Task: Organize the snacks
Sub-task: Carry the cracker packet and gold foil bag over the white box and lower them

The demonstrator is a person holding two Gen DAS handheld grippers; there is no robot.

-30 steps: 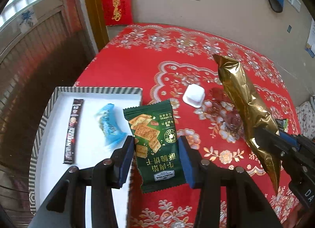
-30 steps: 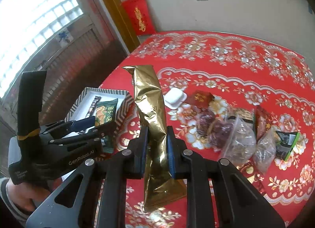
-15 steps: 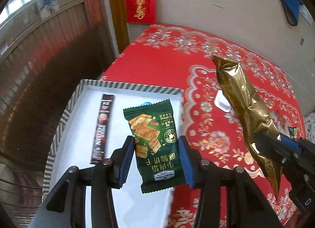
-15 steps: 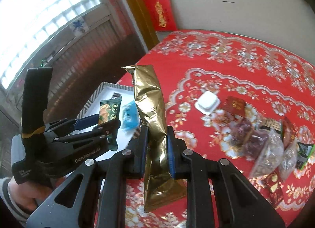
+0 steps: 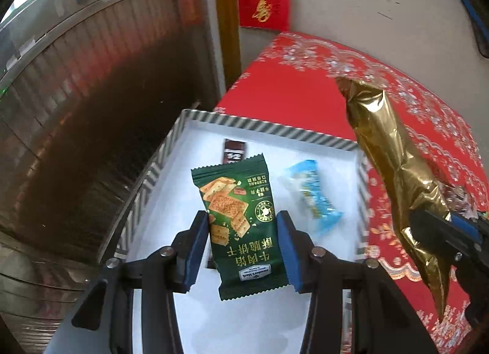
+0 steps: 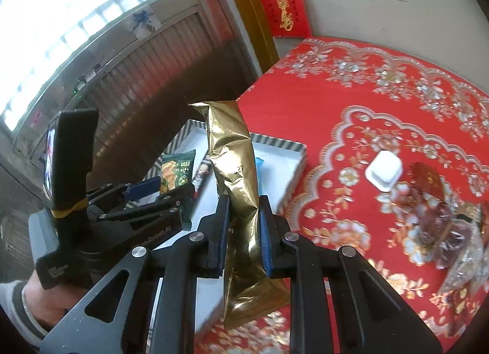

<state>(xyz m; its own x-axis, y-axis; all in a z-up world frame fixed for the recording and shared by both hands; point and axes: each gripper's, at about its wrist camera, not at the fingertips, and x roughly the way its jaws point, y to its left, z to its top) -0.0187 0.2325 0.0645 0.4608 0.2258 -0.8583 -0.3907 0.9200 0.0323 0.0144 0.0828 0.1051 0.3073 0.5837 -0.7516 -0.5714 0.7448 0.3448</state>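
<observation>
My left gripper (image 5: 243,228) is shut on a green cracker packet (image 5: 241,222), held upright above the white tray with a striped rim (image 5: 269,128). In the tray lie a dark stick sachet (image 5: 233,152) and a blue wrapped candy (image 5: 311,195). My right gripper (image 6: 243,213) is shut on a long gold foil packet (image 6: 235,170), which stands up over the tray's near right side. In the left wrist view the gold foil packet (image 5: 394,167) hangs at the right, over the tray's edge. In the right wrist view the left gripper (image 6: 152,192) shows with the green cracker packet (image 6: 177,170).
A red floral tablecloth (image 6: 382,109) covers the round table. On it sit a small white tub (image 6: 383,170), a red sachet (image 6: 428,179) and several clear bags of snacks (image 6: 446,231) at the right. A hand (image 6: 39,299) holds the left gripper. The table edge and dark floor lie left.
Both grippers have carried their packets leftward, from over the tablecloth to over the tray. The green packet now hangs above the tray's middle, hiding most of the dark sachet.
</observation>
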